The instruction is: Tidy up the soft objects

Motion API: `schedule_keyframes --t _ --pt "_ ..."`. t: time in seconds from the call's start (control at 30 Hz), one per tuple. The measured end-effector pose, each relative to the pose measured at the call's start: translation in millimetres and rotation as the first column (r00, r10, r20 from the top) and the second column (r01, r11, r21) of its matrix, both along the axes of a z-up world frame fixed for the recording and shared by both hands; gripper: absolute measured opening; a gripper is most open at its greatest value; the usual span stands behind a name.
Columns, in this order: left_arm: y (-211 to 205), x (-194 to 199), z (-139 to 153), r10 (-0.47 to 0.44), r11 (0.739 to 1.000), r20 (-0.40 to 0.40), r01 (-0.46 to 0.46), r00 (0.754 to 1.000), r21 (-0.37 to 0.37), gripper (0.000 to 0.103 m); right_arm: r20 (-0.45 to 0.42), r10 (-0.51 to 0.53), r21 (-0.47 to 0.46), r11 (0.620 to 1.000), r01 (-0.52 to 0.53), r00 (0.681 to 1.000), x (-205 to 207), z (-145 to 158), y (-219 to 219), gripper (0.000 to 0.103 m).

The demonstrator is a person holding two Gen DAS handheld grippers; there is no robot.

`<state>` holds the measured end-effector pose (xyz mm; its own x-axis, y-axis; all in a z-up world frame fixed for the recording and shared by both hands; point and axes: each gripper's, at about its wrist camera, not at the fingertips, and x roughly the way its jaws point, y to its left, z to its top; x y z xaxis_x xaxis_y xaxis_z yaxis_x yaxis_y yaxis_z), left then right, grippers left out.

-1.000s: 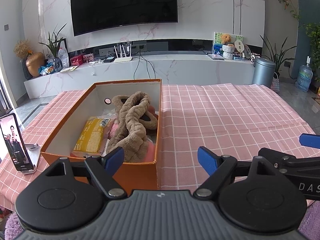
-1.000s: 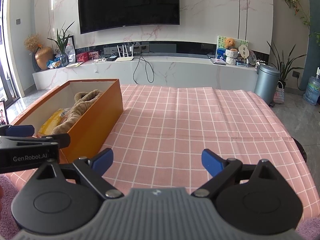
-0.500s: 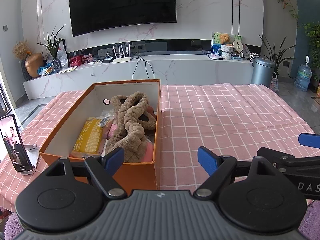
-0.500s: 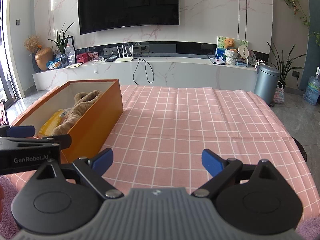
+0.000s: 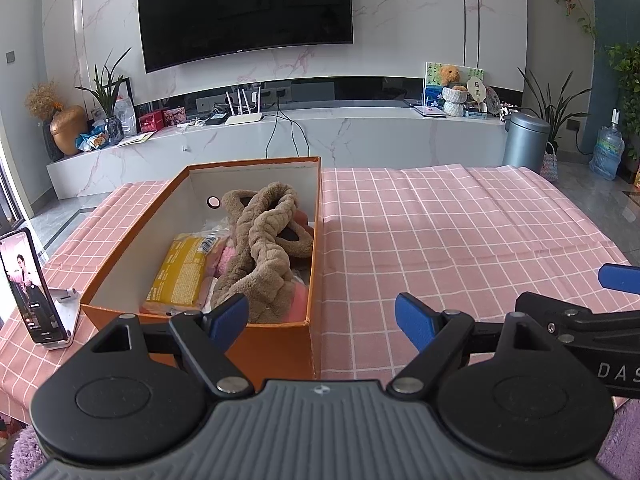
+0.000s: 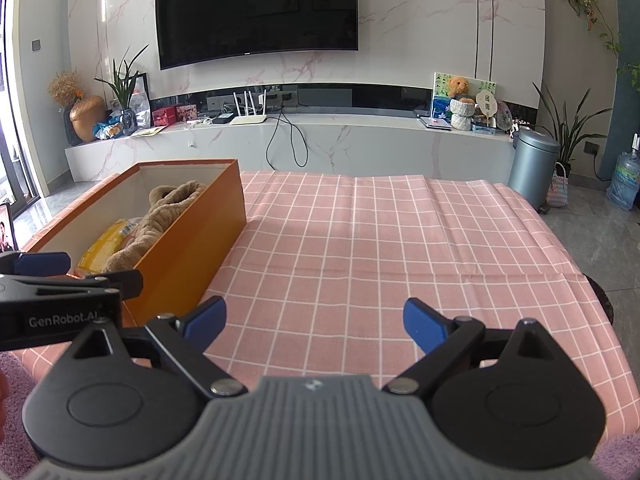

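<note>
An orange box [image 5: 276, 344] [image 6: 192, 248] stands on the left part of the pink checked tablecloth [image 5: 460, 232] [image 6: 380, 248]. Inside it lie a brown fluffy fabric piece [image 5: 260, 252] [image 6: 160, 216], a yellow packet [image 5: 180, 272] [image 6: 102, 246] and something pink [image 5: 298, 300]. My left gripper [image 5: 322, 318] is open and empty, just in front of the box's near right corner. My right gripper [image 6: 314, 320] is open and empty over bare cloth, to the right of the box. Each gripper's blue fingertip shows at the edge of the other's view.
A phone on a white stand [image 5: 30, 284] sits at the table's left edge. Behind the table runs a white marble TV bench [image 5: 280, 140] with a router, plants and boxes. A grey bin [image 5: 524, 144] and a water bottle [image 5: 608, 152] stand on the floor at the right.
Both grippers have stayed open and almost still; the left view has shifted only very slightly. Nothing in the box has moved.
</note>
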<state>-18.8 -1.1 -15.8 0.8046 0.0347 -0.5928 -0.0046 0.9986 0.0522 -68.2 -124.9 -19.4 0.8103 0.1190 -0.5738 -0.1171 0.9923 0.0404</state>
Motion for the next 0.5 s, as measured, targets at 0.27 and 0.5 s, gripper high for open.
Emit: schedule_keyframes --t 0.27,0.5 --pt "0.7 -0.4 -0.9 -0.004 1.000 -0.002 0.004 1.000 0.001 0.097 0.000 -0.001 0.000 1.000 0.001 1.000 0.2 0.2 0.0 0.094" --pt "0.6 -0.1 -2.1 -0.009 1.000 -0.005 0.009 1.000 0.001 0.097 0.001 -0.005 0.001 1.000 0.005 1.000 -0.9 0.8 -0.6 0.094"
